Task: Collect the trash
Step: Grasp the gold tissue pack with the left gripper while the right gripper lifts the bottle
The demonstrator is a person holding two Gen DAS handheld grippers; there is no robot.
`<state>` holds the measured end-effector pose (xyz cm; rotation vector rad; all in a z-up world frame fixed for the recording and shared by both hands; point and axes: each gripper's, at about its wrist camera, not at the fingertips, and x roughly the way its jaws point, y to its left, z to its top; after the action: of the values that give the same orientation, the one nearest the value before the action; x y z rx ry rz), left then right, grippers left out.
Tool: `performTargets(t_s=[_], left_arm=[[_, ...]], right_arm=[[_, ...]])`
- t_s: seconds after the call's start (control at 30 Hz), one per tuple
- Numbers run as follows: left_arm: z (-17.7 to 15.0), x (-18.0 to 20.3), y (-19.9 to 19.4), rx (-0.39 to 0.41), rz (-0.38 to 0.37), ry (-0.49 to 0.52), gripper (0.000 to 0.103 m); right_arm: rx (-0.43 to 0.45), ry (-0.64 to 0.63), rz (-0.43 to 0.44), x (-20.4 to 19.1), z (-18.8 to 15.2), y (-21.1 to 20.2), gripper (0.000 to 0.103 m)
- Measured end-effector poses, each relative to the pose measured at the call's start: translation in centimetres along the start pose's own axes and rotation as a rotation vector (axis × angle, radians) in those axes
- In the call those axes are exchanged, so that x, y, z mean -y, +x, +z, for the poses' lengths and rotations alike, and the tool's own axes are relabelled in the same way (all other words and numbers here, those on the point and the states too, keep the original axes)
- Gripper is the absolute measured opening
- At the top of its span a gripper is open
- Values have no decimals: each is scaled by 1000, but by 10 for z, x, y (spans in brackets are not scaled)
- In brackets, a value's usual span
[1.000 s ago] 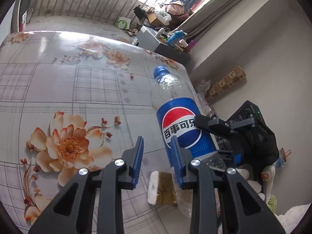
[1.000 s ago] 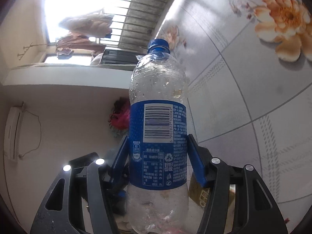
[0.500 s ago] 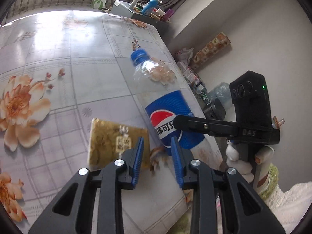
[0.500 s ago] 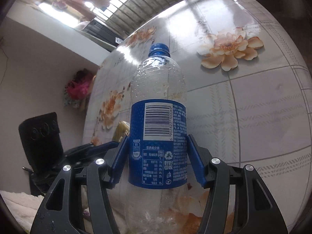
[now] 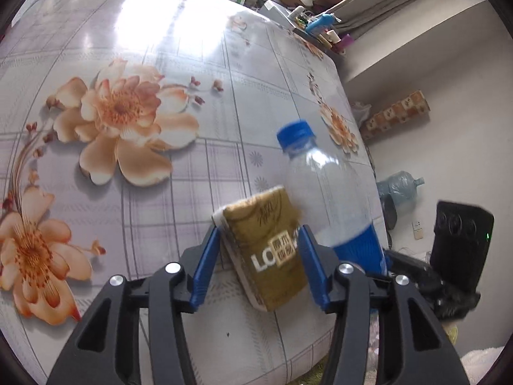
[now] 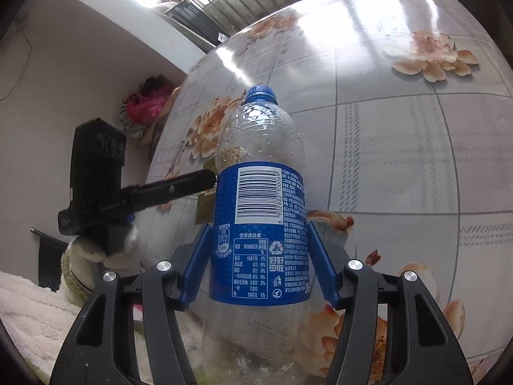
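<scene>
My left gripper [image 5: 259, 250] is shut on a brown tissue pack [image 5: 267, 250] with white lettering and holds it just above the floral table [image 5: 160, 48]. My right gripper [image 6: 258, 240] is shut on an empty Pepsi bottle [image 6: 259, 211] with a blue label and blue cap, held upright. The bottle also shows in the left wrist view [image 5: 330, 192], close to the right of the tissue pack. The left gripper also shows in the right wrist view [image 6: 173, 189], left of the bottle, where the bottle mostly hides the pack.
The table edge runs along the right in the left wrist view, with a water jug [image 5: 400, 186] on the floor beyond it. Clutter [image 5: 320, 22] sits past the far corner. A pink bag [image 6: 147, 102] lies past the table's left side. A white towel [image 6: 41, 314] lies below.
My left gripper moved onto the tissue pack, closed on it and lifted it. The right gripper, still holding the bottle, swung over the table beside it.
</scene>
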<state>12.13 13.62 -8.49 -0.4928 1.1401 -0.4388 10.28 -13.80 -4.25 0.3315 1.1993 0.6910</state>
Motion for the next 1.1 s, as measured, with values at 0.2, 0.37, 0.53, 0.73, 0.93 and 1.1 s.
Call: performTargets(t_s=[0.2,0.37,0.53,0.73,0.93,1.1], left_arm=[[-1,20,9,-8,67,95,65],[-9,36,24,4,162,214,72],[-15,53,38,34,219,323,72],[-16,55,39,11,173,347,72],[-25,53,34,-12,241,404,73],[-35,56,35,-15,279,454,74]], right_arm=[[108,128,-125,29,-1,-28,56],[189,236,-221,47,-1,-47,57],[213,242,-267,45,-7,-48,58],[208,237,-264,50,-7,-52,58],[191,219,-284,53,-9,-57,61],[184,197,-316,50,-7,-53,65]])
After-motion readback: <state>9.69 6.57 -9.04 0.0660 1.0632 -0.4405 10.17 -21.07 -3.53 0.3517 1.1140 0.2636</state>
